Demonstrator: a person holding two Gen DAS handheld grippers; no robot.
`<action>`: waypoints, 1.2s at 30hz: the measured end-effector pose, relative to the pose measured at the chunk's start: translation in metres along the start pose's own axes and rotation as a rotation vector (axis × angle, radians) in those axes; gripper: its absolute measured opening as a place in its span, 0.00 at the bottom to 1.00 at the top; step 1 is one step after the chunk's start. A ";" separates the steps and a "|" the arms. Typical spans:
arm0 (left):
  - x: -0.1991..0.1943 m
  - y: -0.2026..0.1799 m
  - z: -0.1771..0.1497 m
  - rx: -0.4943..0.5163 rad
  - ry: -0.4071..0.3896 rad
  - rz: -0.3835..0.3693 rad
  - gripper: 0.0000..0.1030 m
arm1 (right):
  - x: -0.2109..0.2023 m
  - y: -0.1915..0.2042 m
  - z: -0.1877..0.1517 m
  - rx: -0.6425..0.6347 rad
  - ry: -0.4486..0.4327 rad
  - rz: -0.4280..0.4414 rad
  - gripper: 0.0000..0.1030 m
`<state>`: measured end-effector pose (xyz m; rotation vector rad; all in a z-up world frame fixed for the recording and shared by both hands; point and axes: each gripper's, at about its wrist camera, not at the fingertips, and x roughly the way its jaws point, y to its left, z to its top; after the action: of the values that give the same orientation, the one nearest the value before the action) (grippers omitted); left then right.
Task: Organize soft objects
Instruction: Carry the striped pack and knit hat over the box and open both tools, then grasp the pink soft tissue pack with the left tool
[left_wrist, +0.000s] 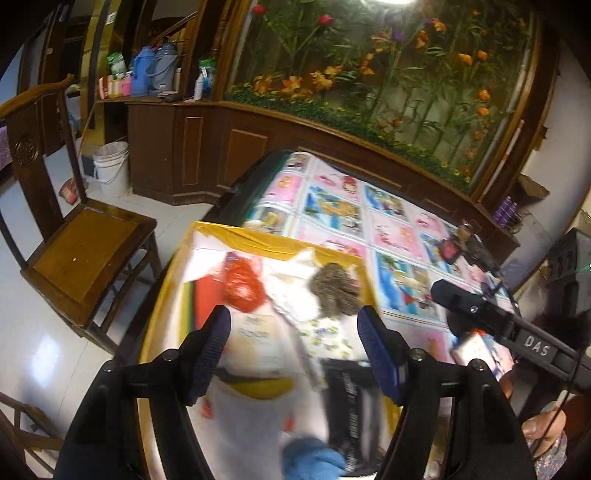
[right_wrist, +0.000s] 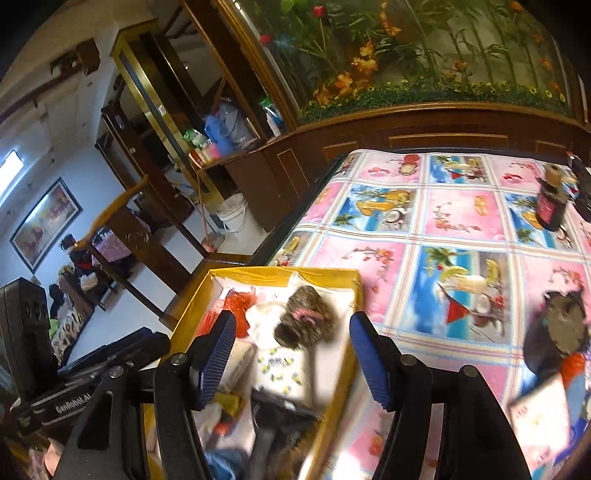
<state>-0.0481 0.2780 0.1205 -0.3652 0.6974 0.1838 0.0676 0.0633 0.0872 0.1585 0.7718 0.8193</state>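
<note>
A yellow-rimmed box (left_wrist: 258, 236) (right_wrist: 280, 274) on the table holds soft things: a brown fuzzy slipper (left_wrist: 334, 293) (right_wrist: 303, 321), a red bag (left_wrist: 242, 286) (right_wrist: 236, 310), white cloth (left_wrist: 291, 291) (right_wrist: 264, 317), a yellow-print cloth (right_wrist: 282, 373), a black item (left_wrist: 349, 410) (right_wrist: 280, 417) and a blue cloth (left_wrist: 314, 459). My left gripper (left_wrist: 295, 347) is open and empty above the box. My right gripper (right_wrist: 293, 358) is open and empty above the box's right rim. The right gripper's body (left_wrist: 491, 317) shows in the left wrist view.
The table has a pink and blue picture cloth (right_wrist: 443, 229). A dark bottle (right_wrist: 552, 199) stands at the far right. A dark round object (right_wrist: 557, 328) and a small card (right_wrist: 539, 417) lie at the right. A wooden chair (left_wrist: 85, 240) stands left of the table.
</note>
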 end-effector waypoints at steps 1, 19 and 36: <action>-0.003 -0.009 -0.004 0.013 -0.002 -0.014 0.69 | -0.009 -0.009 -0.005 0.000 -0.007 -0.010 0.66; 0.088 -0.226 -0.078 0.084 0.279 -0.179 0.81 | -0.164 -0.246 -0.069 0.366 -0.203 -0.172 0.66; 0.163 -0.251 -0.090 0.039 0.318 -0.100 0.62 | -0.151 -0.254 -0.073 0.386 -0.126 -0.135 0.69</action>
<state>0.0934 0.0190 0.0171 -0.3950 0.9918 0.0158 0.1050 -0.2300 0.0150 0.4924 0.8057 0.5210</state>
